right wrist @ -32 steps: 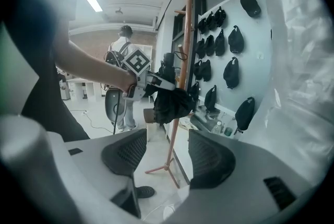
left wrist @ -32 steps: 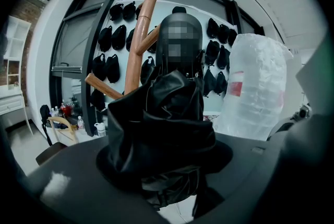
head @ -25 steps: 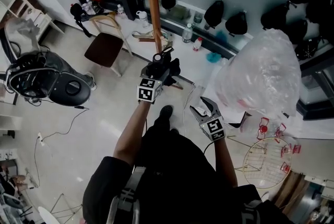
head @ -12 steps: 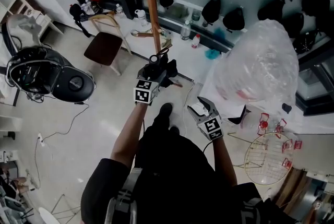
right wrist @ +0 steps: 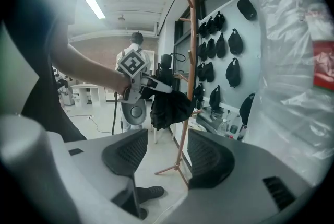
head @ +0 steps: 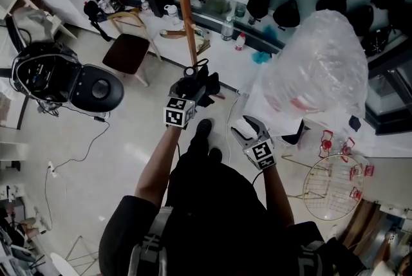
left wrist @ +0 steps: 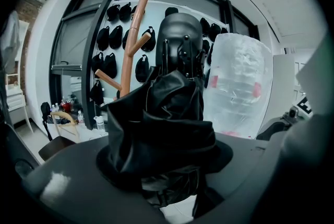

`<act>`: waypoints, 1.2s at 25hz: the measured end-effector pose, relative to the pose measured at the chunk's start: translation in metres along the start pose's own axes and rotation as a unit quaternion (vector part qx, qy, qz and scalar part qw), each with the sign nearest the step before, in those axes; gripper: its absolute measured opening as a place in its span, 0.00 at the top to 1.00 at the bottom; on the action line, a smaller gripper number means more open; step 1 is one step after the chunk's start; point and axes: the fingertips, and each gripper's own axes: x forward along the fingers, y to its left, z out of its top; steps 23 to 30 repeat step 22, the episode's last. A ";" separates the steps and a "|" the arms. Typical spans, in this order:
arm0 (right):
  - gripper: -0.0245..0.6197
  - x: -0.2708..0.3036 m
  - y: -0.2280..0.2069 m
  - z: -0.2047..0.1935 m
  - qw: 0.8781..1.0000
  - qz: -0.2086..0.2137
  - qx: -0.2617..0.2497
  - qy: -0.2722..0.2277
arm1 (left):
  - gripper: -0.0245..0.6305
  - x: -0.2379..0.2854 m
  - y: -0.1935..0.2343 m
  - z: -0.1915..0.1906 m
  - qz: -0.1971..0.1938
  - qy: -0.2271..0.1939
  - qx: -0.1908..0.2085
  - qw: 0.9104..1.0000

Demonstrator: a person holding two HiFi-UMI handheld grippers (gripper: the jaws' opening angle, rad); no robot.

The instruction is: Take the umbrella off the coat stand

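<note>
You are seeing a dim, cool-toned head view, soft glare lying on the pale floor (head: 132, 156). A ceiling strip light (right wrist: 93, 1) is glowing brightly in your right gripper view; both gripper views are bending and darkening at their edges, the umbrella (left wrist: 167, 124) showing near-black, close parts blurring.

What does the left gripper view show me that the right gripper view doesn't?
Only the left gripper view: the black umbrella very close up, its folds clamped in the left tool. Only the right gripper view: the right tool, open and empty, the left tool seen from outside, the feet of the coat stand, a dark shoe and a ceiling light. Both: the umbrella, the stand's pole, the hanging black bags and the big clear plastic bag.
</note>
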 end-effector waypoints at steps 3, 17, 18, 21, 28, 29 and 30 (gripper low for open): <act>0.59 -0.003 0.002 -0.001 1.000 0.004 0.002 0.002 | 0.55 -0.003 -0.006 -0.002 -0.001 0.002 0.002 1.000; 0.59 0.010 0.008 -0.005 1.000 0.027 0.005 0.004 | 0.55 -0.016 -0.007 -0.012 0.005 0.007 0.007 1.000; 0.59 0.011 0.008 -0.005 1.000 0.027 0.004 0.004 | 0.55 -0.016 -0.006 -0.012 0.005 0.007 0.006 1.000; 0.59 0.012 0.007 -0.004 1.000 0.025 0.005 0.006 | 0.55 -0.017 -0.005 -0.012 0.002 0.007 0.003 1.000; 0.59 0.013 0.007 -0.004 1.000 0.024 0.006 0.006 | 0.55 -0.017 -0.004 -0.013 0.001 0.007 0.002 1.000; 0.59 0.013 0.007 -0.004 1.000 0.024 0.006 0.006 | 0.55 -0.017 -0.004 -0.013 0.001 0.007 0.002 1.000; 0.59 0.013 0.007 -0.004 1.000 0.024 0.006 0.006 | 0.55 -0.017 -0.004 -0.013 0.001 0.007 0.002 1.000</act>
